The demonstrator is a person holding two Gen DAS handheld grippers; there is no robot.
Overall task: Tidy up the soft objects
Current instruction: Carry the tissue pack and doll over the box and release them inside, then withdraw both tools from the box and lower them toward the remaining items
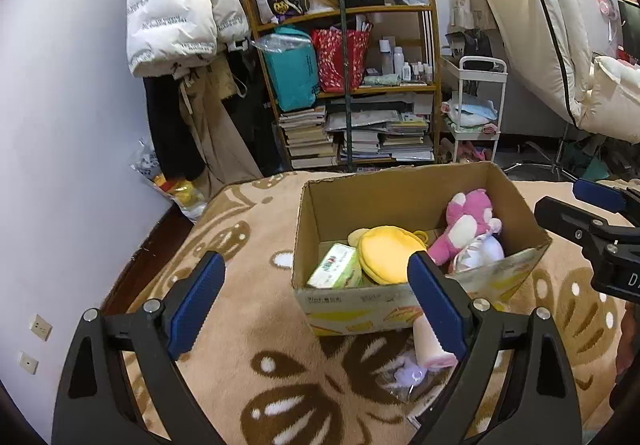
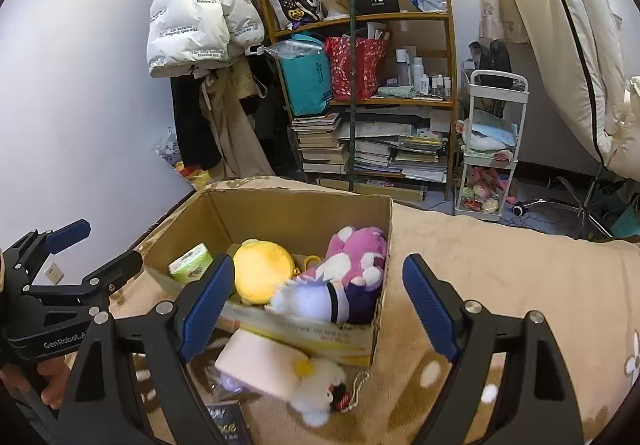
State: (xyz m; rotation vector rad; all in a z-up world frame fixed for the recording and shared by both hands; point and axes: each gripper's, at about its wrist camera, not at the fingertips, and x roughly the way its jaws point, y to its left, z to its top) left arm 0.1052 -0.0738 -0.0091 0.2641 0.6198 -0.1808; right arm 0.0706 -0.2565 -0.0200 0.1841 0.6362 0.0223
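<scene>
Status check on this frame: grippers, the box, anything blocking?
Left gripper and right gripper open, empty. Cardboard box holds pink plush, yellow pouch, tissue pack. Pink sponge and white plush lie outside, unobstructed.

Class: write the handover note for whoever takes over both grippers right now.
Left gripper: open, empty. Right gripper: open, empty.
Cardboard box on the blanket holds the tissue pack, yellow pouch, pink plush and white-haired doll.
Left: pink sponge block and white fluffy charm, on the blanket in front of the box.
</scene>
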